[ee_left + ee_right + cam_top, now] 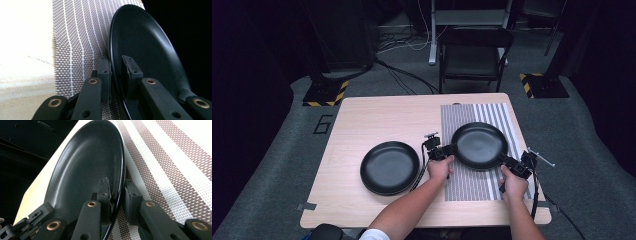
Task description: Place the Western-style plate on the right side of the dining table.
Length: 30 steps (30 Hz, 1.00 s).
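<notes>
**Two grippers on one black plate**

Black plate [479, 145] over striped mat [472, 185], R half of wooden table [377, 120], approx. 2 o'clock from table centre. Held at both sides: left gripper [451, 149] clamped on rim at plate's 9 o'clock, right gripper [503, 159] clamped on rim at approx. 4 o'clock. In left gripper view, jaws of gripper [116, 72] closed on plate [145, 42] edge, one pad under rim, other inside the dish; mat [80, 37] beneath. Same in right gripper view: gripper [117, 195] pinching plate [87, 165] rim, one jaw inside, one outside, mat [170, 165] below. Plate lifted or resting on mat: can't tell. Left hand [441, 169] and right hand [513, 184] behind grippers, at 6 o'clock of plate. Second black plate [390, 167] flat on bare wood at 9 o'clock of first, well apart from mat, untouched. Folding chair [474, 55] beyond table at 12 o'clock.
</notes>
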Tool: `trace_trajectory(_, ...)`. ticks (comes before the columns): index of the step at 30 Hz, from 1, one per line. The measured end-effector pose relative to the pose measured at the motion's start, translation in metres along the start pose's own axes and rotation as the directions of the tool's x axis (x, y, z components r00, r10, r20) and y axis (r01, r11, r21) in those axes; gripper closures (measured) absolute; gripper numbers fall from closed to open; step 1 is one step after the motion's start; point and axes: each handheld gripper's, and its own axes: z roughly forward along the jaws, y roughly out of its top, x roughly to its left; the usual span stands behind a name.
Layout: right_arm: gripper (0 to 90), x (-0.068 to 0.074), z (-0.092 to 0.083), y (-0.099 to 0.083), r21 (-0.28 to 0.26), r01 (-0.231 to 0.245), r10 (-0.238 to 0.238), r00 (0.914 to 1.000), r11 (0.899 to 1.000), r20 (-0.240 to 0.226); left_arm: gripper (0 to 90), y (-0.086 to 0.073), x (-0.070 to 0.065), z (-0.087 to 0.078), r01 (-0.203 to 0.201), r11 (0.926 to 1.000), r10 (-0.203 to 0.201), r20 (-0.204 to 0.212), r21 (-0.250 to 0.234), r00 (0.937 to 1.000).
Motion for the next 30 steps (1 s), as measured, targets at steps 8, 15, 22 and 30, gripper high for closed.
trace_trajectory(8, 77.0, -0.0018, 0.0039, -0.0015, 0.026, -0.017, 0.016, 0.9997, 1.000, 0.017, 77.9, -0.0012, 0.0030, 0.0013, 0.002, 0.9999, -0.002, -0.011, 0.014, 0.9999)
trace_trajectory(15, 76.0, -0.0036, 0.0062, -0.0012, 0.046, -0.034, 0.033, 0.9989, 0.998, 0.033, 77.8, -0.0015, 0.0012, 0.0011, -0.021, 0.9997, 0.021, -0.021, 0.015, 0.9996)
trace_trajectory(22, 75.6, -0.0029, 0.0063, -0.0015, 0.045, -0.035, 0.033, 0.9987, 0.998, 0.039, 77.7, -0.0014, 0.0009, 0.0013, -0.018, 0.9997, 0.018, -0.022, 0.014, 0.9996)
trace_trajectory(30, 70.5, -0.0019, 0.0062, -0.0015, 0.044, -0.041, 0.039, 0.9988, 0.998, 0.030, 75.4, -0.0011, 0.0010, 0.0007, -0.017, 0.9996, 0.018, -0.019, 0.021, 0.9997)
